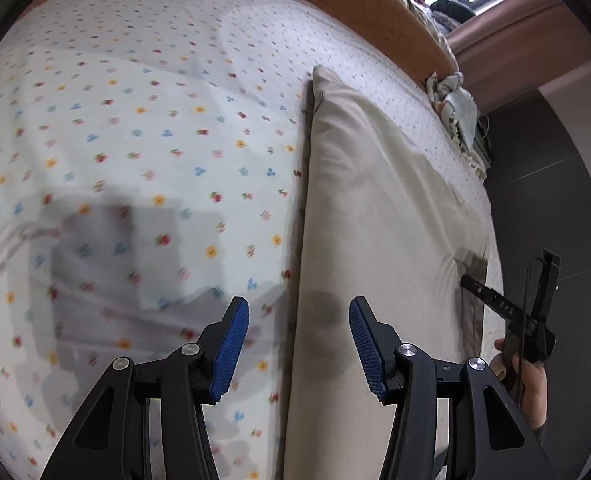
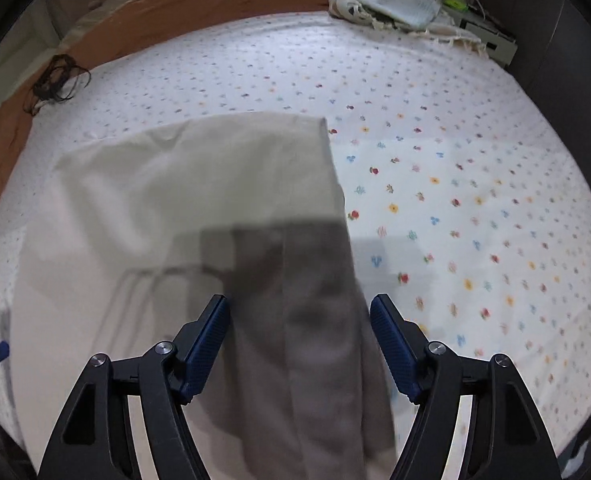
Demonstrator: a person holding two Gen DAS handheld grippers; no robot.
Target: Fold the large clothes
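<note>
A large beige cloth (image 1: 379,240) lies folded flat on the flower-print bed sheet (image 1: 135,140). My left gripper (image 1: 299,344) is open and empty, hovering over the cloth's left folded edge. In the right wrist view the same cloth (image 2: 199,200) lies ahead, with its right edge running toward me. My right gripper (image 2: 299,344) is open and empty above the cloth's near right part. The right gripper also shows in the left wrist view (image 1: 523,312) at the cloth's far right edge, held by a hand.
An orange headboard (image 2: 199,4) borders the bed. A crumpled fringed towel (image 2: 399,0) lies at the bed's far corner, also seen in the left wrist view (image 1: 459,112). A tangle of dark cord (image 2: 55,84) rests by the headboard. Dark floor (image 1: 543,168) lies beyond the bed edge.
</note>
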